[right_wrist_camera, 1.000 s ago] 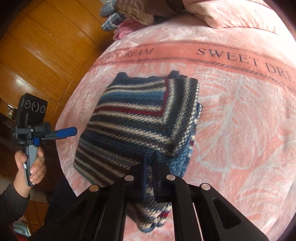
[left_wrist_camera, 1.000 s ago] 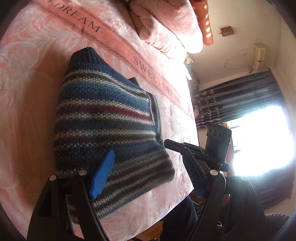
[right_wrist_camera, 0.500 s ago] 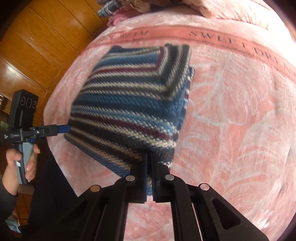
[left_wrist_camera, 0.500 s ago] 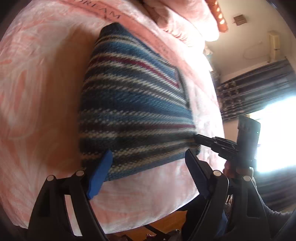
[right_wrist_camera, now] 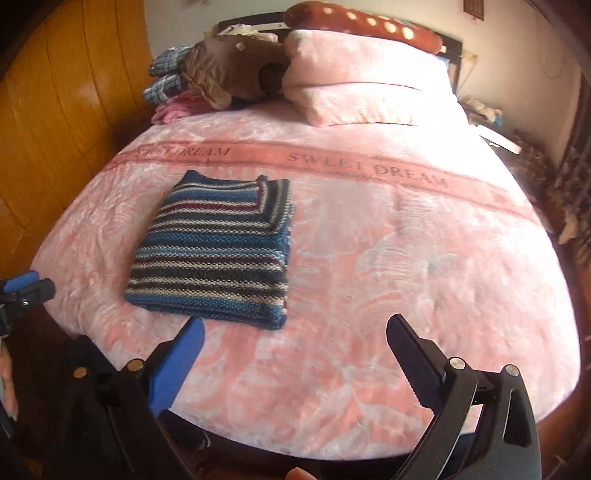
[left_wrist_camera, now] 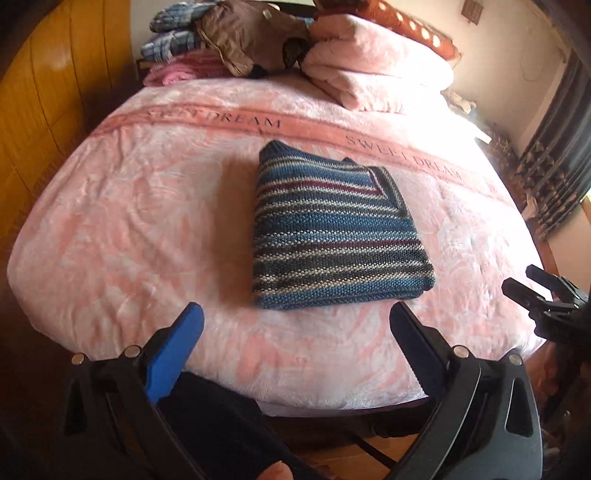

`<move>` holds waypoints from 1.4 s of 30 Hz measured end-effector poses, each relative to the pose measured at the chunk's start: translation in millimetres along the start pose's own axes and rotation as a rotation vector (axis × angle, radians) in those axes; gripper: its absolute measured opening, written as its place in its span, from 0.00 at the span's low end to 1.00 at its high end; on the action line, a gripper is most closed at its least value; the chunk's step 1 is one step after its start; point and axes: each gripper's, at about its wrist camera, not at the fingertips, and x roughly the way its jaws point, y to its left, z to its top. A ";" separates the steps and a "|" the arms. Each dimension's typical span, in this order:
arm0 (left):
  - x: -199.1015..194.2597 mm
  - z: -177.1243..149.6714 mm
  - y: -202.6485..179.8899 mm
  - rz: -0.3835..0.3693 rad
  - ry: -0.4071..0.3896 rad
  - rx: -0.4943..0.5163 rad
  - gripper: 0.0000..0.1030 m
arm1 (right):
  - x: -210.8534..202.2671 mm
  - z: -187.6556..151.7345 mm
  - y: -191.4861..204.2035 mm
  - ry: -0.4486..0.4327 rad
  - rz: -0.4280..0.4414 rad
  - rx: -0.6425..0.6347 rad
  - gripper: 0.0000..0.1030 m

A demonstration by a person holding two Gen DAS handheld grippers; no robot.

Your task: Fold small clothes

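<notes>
A folded striped knit sweater (left_wrist_camera: 332, 236) in blue, white, grey and maroon lies flat on the pink bed cover (left_wrist_camera: 129, 221). In the right wrist view the same sweater (right_wrist_camera: 218, 251) sits left of centre. My left gripper (left_wrist_camera: 295, 325) hangs open just short of the sweater's near edge, nothing between its fingers. My right gripper (right_wrist_camera: 295, 338) is open too, held back above the bed's near edge, to the right of the sweater. Neither touches the cloth. The right gripper's tips (left_wrist_camera: 532, 288) show at the right edge of the left wrist view.
A folded pink quilt (right_wrist_camera: 362, 85) and an orange spotted pillow (right_wrist_camera: 354, 18) lie at the head of the bed. A pile of brown, plaid and pink clothes (left_wrist_camera: 221, 40) sits at the far left. Wooden panelling (right_wrist_camera: 55, 110) stands left; dark curtains (left_wrist_camera: 554, 166) hang right.
The right gripper has let go of the sweater and opened. Both grippers have drawn back toward the foot of the bed, leaving the folded sweater lying flat.
</notes>
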 end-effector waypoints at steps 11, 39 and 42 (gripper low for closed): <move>-139.3 -25.4 -3.4 -0.023 0.001 -0.028 0.97 | -121.8 9.6 16.1 0.034 0.071 -0.031 0.96; -133.2 -43.7 -13.4 0.058 0.060 0.001 0.97 | -140.9 -11.0 45.4 0.005 -0.030 -0.044 0.96; -132.5 -43.6 -13.4 0.059 0.059 0.002 0.97 | -138.3 -8.0 43.6 0.003 -0.031 -0.048 0.96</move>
